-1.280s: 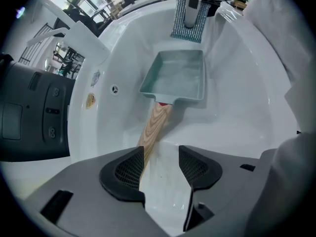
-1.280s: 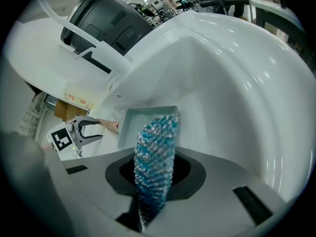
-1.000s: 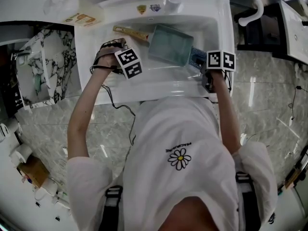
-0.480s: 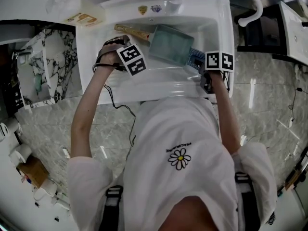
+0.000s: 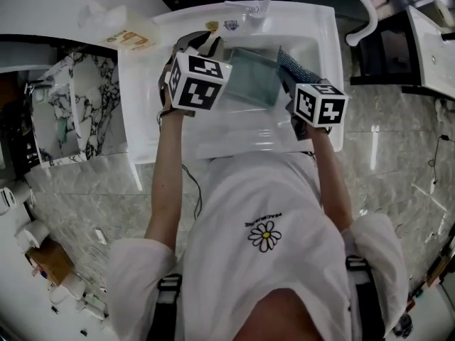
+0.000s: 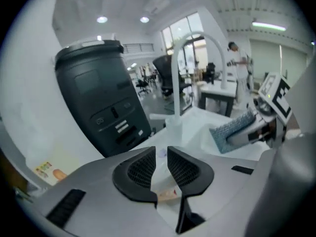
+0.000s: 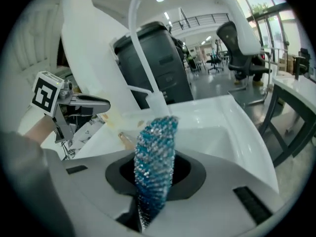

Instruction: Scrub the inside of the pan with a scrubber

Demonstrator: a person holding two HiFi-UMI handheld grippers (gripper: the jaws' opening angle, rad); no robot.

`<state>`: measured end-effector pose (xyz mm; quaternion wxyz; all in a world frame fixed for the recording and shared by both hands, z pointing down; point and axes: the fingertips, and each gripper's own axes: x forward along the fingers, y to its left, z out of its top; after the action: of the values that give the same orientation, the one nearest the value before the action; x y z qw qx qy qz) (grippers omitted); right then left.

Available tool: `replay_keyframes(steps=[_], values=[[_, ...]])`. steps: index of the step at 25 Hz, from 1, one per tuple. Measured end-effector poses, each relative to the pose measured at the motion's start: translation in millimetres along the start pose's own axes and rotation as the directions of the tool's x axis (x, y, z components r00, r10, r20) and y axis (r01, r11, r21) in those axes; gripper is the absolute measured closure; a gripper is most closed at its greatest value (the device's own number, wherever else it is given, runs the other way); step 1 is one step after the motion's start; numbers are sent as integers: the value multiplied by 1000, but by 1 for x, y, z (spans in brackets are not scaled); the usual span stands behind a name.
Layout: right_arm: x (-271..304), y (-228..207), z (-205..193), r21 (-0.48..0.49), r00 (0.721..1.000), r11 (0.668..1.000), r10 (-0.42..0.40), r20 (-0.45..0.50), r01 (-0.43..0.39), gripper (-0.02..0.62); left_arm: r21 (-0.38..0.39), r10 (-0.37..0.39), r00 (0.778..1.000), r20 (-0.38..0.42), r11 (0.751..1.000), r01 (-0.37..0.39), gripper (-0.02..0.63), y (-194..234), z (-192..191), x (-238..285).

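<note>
In the head view, the pan (image 5: 250, 77) is seen lying in the sink (image 5: 234, 137) basin, gripped by nothing. The left gripper (image 5: 201, 43) is held above the basin's left side, and the right gripper (image 5: 293, 84) above its right, with the scrubber (image 5: 293, 64) clear of the pan. Two stickers (image 5: 219, 25) on the sink's back rim cannot be read.

In the left gripper view, the fingers (image 6: 138, 169) have just been closing to a narrow gap, with nothing between them.

In the right gripper view, the fingers (image 7: 190, 174) are clamped on the scrubber. Scrubbing is judged paused or finished.
</note>
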<state>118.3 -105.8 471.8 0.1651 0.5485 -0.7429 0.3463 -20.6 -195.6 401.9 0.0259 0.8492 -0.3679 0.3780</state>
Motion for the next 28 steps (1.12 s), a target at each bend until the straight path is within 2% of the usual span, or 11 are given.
replay_keyframes(steps=[2,4,5,7,9,10,12,16,20,28], values=[[-11,14,23,-65,995,998,12,98,-6,537,-127,53,992,113,991,-38,543,4,19,-23],[-22,27,41,-133,984,991,19,178,5,538,-254,121,969,217,965,-64,586,6,29,-45],[-27,34,47,-165,977,986,26,213,10,537,-311,152,950,272,948,-62,589,5,31,-56],[-37,47,58,-222,958,975,48,282,17,537,-397,212,900,380,916,-48,589,-3,34,-76],[-43,58,64,-265,939,964,59,337,34,538,-441,267,859,437,896,-54,589,-13,28,-89],[-45,62,64,-282,932,958,59,357,47,537,-451,284,849,446,890,-61,589,-20,23,-92],[-47,66,60,-304,926,950,50,374,72,538,-465,292,849,440,883,-63,589,-34,11,-94],[-49,67,52,-316,928,944,28,370,97,538,-472,272,873,405,880,-55,589,-49,-2,-87],[-53,66,50,-313,925,944,18,378,109,538,-450,275,870,409,890,-70,589,-47,-2,-88],[-58,61,55,-302,919,945,3,395,126,538,-452,298,865,403,887,-95,589,-38,0,-88]])
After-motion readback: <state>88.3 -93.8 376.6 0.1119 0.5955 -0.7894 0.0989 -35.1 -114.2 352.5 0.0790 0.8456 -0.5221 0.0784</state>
